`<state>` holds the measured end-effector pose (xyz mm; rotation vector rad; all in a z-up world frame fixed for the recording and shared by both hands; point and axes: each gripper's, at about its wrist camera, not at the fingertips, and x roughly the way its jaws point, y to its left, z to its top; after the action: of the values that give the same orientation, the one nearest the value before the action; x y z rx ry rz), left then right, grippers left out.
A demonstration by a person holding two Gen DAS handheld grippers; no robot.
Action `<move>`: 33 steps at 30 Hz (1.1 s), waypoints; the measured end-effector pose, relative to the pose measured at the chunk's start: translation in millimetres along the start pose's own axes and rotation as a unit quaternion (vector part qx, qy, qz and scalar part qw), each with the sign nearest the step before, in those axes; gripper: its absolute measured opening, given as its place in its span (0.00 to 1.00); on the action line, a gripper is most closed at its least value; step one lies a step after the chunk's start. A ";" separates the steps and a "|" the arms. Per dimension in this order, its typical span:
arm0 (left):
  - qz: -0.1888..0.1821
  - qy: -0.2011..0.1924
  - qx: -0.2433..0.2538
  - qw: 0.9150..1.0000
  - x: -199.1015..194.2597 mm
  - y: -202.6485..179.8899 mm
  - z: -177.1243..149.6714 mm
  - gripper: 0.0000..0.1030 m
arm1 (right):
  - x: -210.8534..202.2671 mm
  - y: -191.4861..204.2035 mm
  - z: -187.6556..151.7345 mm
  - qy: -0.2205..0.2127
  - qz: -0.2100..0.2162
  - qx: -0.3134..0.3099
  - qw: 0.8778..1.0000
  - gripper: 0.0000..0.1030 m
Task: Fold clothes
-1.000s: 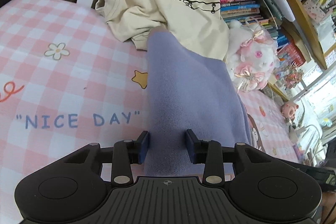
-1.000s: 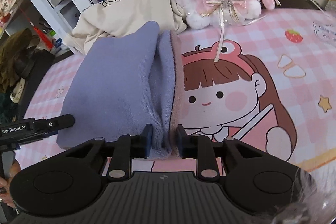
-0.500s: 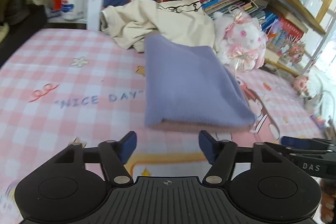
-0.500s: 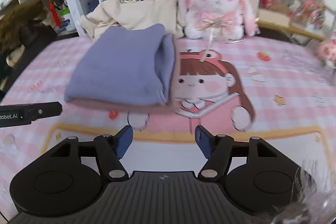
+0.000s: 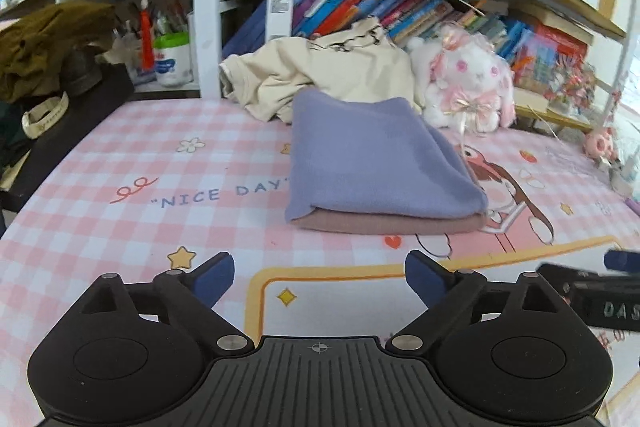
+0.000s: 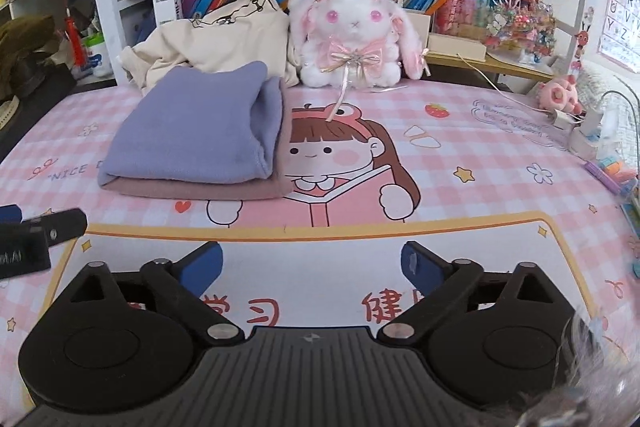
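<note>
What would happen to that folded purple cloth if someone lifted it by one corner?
The folded purple cloth would probably sag and unfold: it looks like soft fleece, doubled loosely with rounded edges. It likely weighs little. Its fuzzy surface should not slip easily on the pink checked mat.

The left gripper point(image 5: 319, 277) and the right gripper point(image 6: 312, 265) both tip down a bit, side by side, and their blue jaws are opening wide with nothing at all between them.
</note>
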<state>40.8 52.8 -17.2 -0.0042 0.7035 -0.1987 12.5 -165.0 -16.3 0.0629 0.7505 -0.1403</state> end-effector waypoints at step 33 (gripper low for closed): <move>0.020 0.015 0.016 1.000 2.9 -8.3 0.3 1.00 | 5.2 -0.5 -3.1 0.002 -0.012 -0.010 1.000 0.97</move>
<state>41.7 44.1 -18.3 0.0443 0.7302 -0.1719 14.2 -165.7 -22.1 0.0343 0.7570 -0.1551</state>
